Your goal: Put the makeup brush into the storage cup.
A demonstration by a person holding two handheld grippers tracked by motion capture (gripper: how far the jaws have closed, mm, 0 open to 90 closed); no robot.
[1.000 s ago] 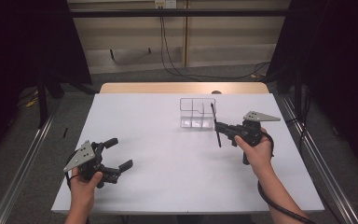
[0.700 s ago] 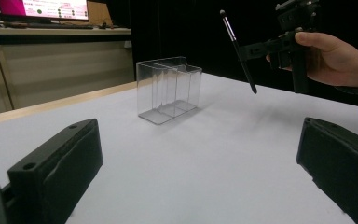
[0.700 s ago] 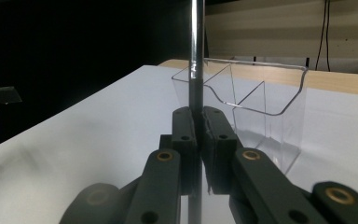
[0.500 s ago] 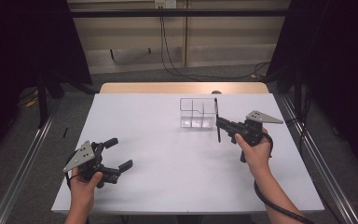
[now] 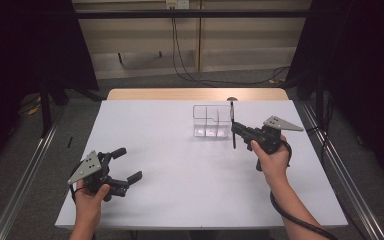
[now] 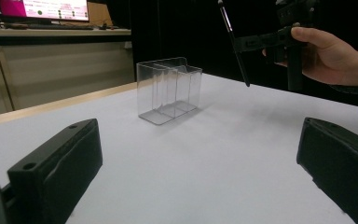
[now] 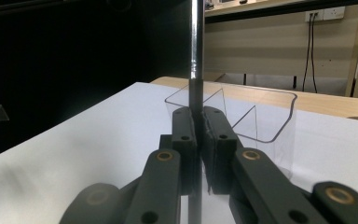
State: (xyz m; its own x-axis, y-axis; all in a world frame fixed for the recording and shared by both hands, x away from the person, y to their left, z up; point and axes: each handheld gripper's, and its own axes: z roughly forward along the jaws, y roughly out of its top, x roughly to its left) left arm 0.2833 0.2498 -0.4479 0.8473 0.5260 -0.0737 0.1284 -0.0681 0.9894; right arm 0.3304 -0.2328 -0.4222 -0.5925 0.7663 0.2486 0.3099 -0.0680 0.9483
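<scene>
Your right claw [image 5: 236, 129] is clamped on pen [image 5: 233, 125], upright beside organizer [image 5: 211, 120], not yet in; left claw [image 5: 128, 164] apart on bench [image 5: 180, 185].

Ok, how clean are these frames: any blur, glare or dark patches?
High view: white table evenly lit, surroundings dark. Left gripper view: clear plastic divided organizer sharp, own black jaws soft. Right gripper view: slim black-and-silver pen and right gripper blurred close up, left background black.

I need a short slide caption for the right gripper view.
Right gripper holds a pen upright before a clear organizer.
</scene>
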